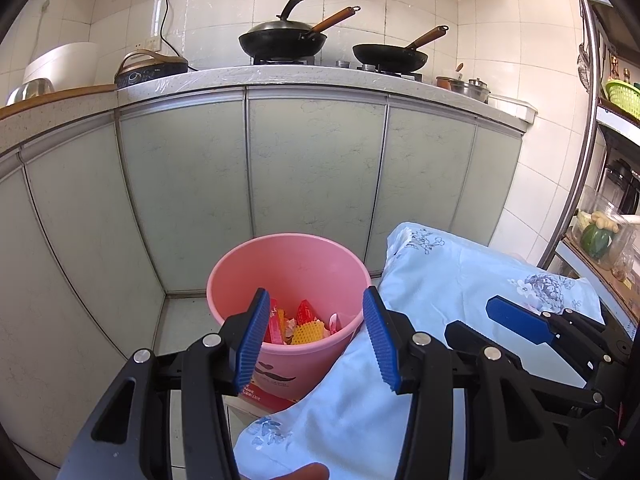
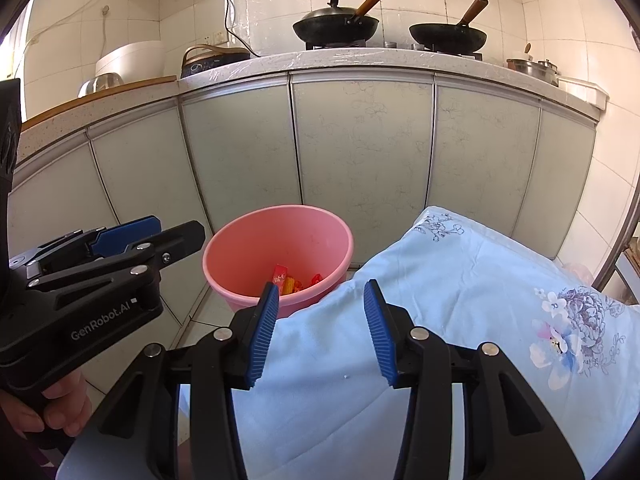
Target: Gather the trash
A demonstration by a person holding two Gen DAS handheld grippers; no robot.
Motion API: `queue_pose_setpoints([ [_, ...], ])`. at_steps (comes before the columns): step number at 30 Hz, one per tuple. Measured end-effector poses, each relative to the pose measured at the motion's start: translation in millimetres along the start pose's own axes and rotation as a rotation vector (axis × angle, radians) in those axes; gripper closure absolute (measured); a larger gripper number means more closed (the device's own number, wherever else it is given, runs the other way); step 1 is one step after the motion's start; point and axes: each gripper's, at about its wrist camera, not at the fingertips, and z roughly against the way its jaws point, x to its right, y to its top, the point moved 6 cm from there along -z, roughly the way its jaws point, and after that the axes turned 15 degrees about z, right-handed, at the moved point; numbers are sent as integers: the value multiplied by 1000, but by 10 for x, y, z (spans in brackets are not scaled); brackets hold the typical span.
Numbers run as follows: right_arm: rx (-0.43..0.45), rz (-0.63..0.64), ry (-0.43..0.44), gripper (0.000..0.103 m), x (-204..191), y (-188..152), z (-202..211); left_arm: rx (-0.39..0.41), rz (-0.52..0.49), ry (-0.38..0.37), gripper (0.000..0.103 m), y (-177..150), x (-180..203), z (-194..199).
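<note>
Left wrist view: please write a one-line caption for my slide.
Open left gripper over a pink bin holding wrappers, beside a blue cloth.

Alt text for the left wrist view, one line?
The open, empty left claw hovers above a pink bin holding colourful wrappers, beside a blue floral cloth, facing kitchen cabinets.

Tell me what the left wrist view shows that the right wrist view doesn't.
Only the left wrist view: a yellow mesh piece in the bucket, a green basket on the rack at the right, and a red packet on the floor by the bucket's base.

Only the right wrist view: a hand gripping the left gripper's handle.

Both: the pink bucket holding red wrappers, the floral blue cloth, two pans on the stove, and both grippers open and empty.
</note>
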Motion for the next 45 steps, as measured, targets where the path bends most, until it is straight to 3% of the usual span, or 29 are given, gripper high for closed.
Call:
queue_pose_setpoints([
  [45,-9,-5,-8,58,83,-90,9,-13,-30,-14,55,-39,63,-101],
])
